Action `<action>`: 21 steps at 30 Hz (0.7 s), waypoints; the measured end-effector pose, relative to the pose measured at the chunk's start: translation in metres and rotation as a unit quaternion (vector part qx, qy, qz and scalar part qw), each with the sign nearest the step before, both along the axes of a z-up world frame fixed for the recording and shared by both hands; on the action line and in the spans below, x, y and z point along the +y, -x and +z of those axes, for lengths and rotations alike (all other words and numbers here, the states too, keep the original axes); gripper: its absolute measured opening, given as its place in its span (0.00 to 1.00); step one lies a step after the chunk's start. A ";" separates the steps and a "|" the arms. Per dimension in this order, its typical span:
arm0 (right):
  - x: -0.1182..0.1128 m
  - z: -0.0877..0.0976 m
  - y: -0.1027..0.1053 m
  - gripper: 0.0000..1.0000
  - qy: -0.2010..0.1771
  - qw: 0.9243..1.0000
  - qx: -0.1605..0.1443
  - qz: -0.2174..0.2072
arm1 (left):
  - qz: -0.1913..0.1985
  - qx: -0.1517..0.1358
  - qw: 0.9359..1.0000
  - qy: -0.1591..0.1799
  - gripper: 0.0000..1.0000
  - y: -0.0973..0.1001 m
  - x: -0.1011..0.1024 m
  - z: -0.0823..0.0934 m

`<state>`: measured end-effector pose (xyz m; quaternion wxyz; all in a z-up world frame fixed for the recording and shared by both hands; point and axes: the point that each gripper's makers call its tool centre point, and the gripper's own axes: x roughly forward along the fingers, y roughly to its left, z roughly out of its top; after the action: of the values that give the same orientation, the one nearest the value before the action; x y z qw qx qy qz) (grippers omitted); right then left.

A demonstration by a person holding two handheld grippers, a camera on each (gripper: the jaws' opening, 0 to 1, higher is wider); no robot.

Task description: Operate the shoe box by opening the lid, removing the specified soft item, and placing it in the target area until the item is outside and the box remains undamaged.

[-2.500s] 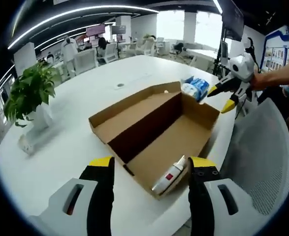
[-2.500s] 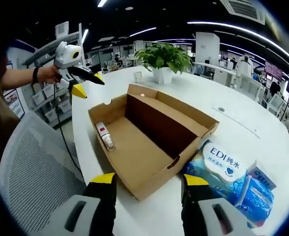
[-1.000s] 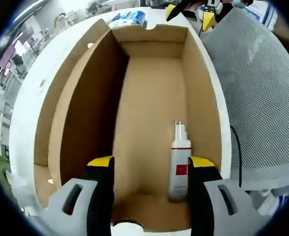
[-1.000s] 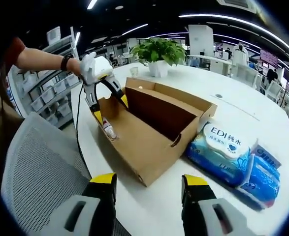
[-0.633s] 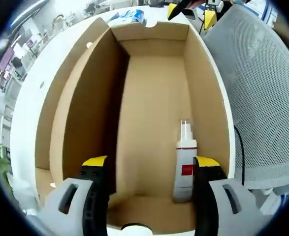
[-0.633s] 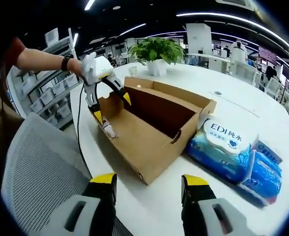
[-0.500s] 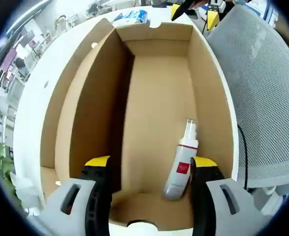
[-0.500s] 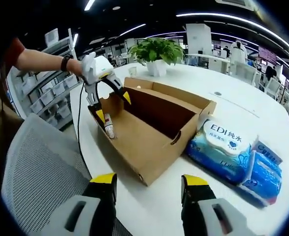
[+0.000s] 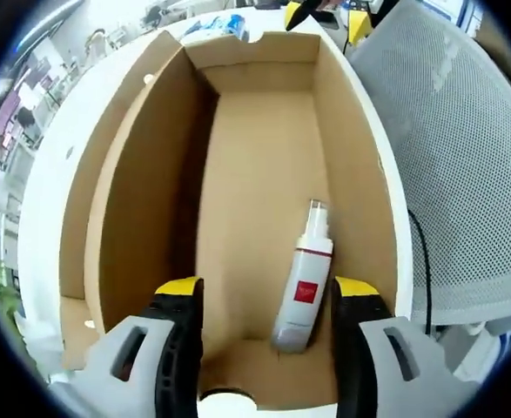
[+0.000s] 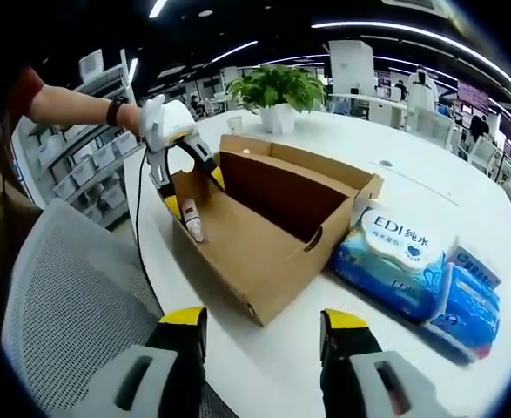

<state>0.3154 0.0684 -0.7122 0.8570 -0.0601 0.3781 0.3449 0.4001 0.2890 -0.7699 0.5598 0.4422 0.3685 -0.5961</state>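
An open brown cardboard shoe box (image 9: 151,192) lies on a white table, its lid folded back on the left. On its floor lies a white spray bottle (image 9: 303,279) with a red label, slanted, its nozzle pointing away from me. My left gripper (image 9: 264,289) is open and reaches down into the near end of the box, and the bottle lies between its jaws, close to the right one. In the right gripper view the box (image 10: 264,252) stands ahead, with the left gripper (image 10: 192,193) over the bottle (image 10: 192,222). My right gripper (image 10: 262,320) is open above the table edge, holding nothing.
Blue wet-wipe packs (image 10: 394,261) lie on the table to the right of the box, and another pack (image 10: 468,305) beside them. A potted plant (image 10: 281,91) stands behind the box. A grey mesh chair (image 10: 63,305) is at the table's edge. The right gripper (image 9: 325,16) shows beyond the box's far end.
My left gripper has gone from above the table down into the box end. The bottle has turned from parallel with the box wall to slanted. The right gripper has barely moved.
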 end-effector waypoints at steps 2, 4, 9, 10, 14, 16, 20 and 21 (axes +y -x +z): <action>0.000 0.000 0.000 0.50 0.001 1.000 0.000 0.001 | 0.000 -0.001 1.000 -0.002 0.56 0.000 0.000 -0.003; 0.001 0.001 0.000 0.50 0.002 1.000 0.001 0.002 | 0.006 0.005 1.000 -0.002 0.53 0.001 0.000 -0.004; 0.001 0.001 -0.002 0.49 0.003 1.000 0.003 0.002 | -0.005 0.000 1.000 -0.006 0.44 0.006 -0.002 -0.015; 0.001 0.001 -0.002 0.49 0.003 1.000 0.003 0.002 | -0.008 0.000 1.000 -0.007 0.38 0.008 -0.003 -0.017; 0.002 0.001 -0.002 0.49 0.003 1.000 0.004 0.001 | -0.026 -0.007 1.000 0.000 0.28 0.016 -0.008 -0.022; 0.001 0.001 -0.001 0.49 0.003 1.000 0.005 0.000 | -0.026 -0.004 1.000 -0.002 0.26 0.017 -0.009 -0.021; 0.003 0.001 0.000 0.48 0.001 1.000 0.008 -0.001 | -0.030 -0.011 0.999 0.003 0.22 0.017 -0.010 -0.020; 0.004 0.001 0.000 0.48 0.000 1.000 0.008 -0.001 | -0.030 -0.017 0.999 0.006 0.20 0.015 -0.011 -0.020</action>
<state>0.3153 0.0719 -0.7112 0.8540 -0.0572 0.3852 0.3448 0.3848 0.2777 -0.7896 0.5506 0.4600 0.3416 -0.6071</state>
